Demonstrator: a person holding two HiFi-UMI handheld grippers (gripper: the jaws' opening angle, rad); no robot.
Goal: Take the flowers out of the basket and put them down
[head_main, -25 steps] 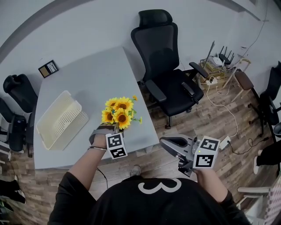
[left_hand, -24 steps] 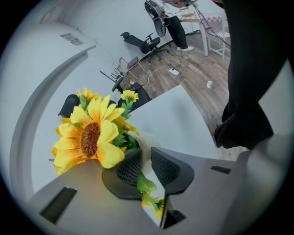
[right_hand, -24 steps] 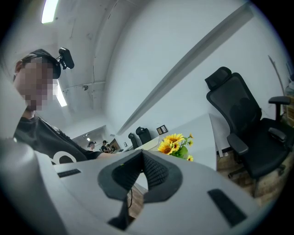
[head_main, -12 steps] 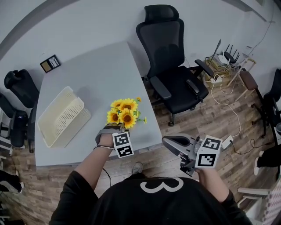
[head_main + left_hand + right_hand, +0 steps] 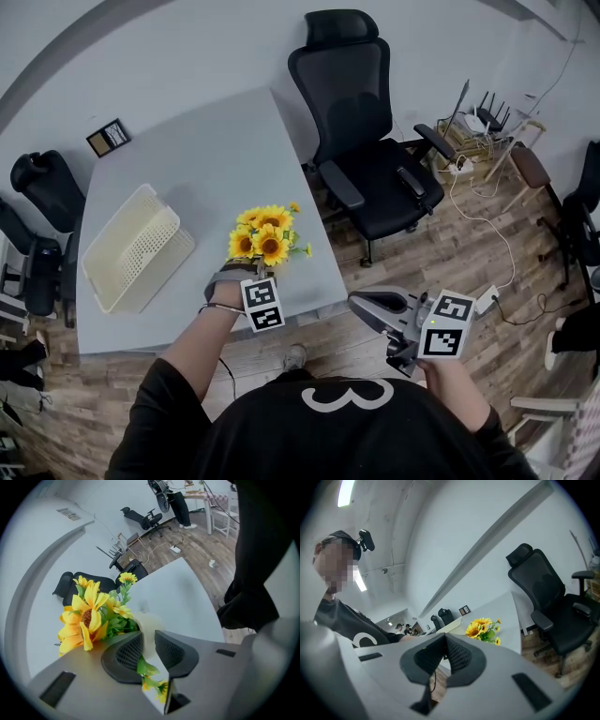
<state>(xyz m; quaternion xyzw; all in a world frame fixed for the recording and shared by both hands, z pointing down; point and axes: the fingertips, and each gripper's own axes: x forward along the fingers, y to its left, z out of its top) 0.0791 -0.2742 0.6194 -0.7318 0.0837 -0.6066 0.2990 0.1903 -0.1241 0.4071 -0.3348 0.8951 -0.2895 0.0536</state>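
**Person:** black short-sleeved top (image 5: 328,436) bearing a white mark like a "3" (image 5: 333,397). A thin band (image 5: 212,308) circles the left wrist, and a small black camera (image 5: 367,539) is mounted at the head.

**Left hand-held gripper (image 5: 247,272) and right hand-held gripper (image 5: 356,302):** smooth grey shells, each carrying a cube (image 5: 263,306) faced with black-and-white square markers. The pads (image 5: 127,652) are black, rounded and finely ribbed, and are set into the grey jaws.

Yellow sunflowers (image 5: 265,234) sit right of cream basket (image 5: 136,248).
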